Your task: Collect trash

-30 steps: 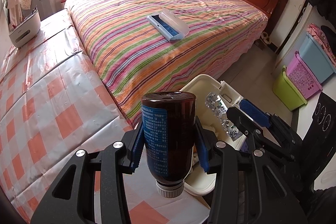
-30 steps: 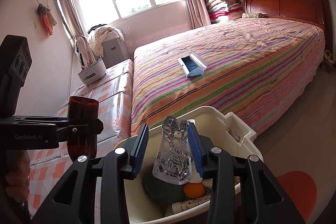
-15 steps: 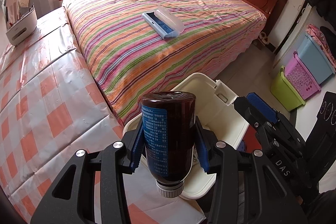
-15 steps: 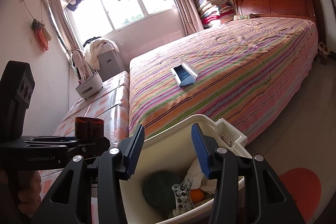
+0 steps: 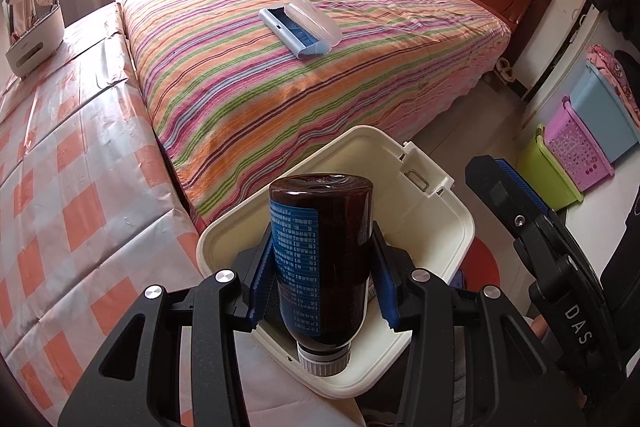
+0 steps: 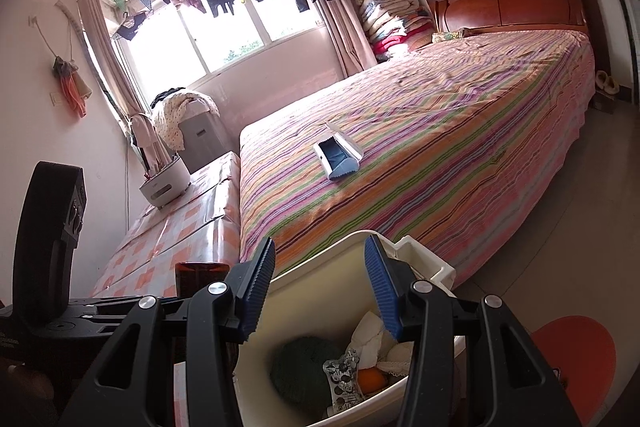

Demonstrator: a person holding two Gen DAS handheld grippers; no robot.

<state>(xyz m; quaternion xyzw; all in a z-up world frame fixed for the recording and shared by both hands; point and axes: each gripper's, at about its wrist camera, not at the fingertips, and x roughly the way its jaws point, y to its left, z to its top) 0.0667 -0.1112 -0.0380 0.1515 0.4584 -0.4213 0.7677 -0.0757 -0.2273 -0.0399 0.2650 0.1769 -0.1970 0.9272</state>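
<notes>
1 brown bottle [image 5: 320, 259], 1 white bin [image 5: 432, 211], 2 grippers [image 5: 320, 291] [image 6: 320, 291], 1 bed [image 5: 280, 67], 1 blue case [image 5: 300, 27], 3 baskets [image 5: 576, 155], 1 blister pack [image 6: 342, 375], 1 orange [image 6: 370, 379]

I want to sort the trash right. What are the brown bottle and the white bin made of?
Brown bottle: likely plastic, maybe glass; dark, glossy, see-through amber with a blue printed label and white ribbed cap.
White bin: looks like plastic; smooth cream walls, rounded moulded rim and a moulded latch.
</notes>
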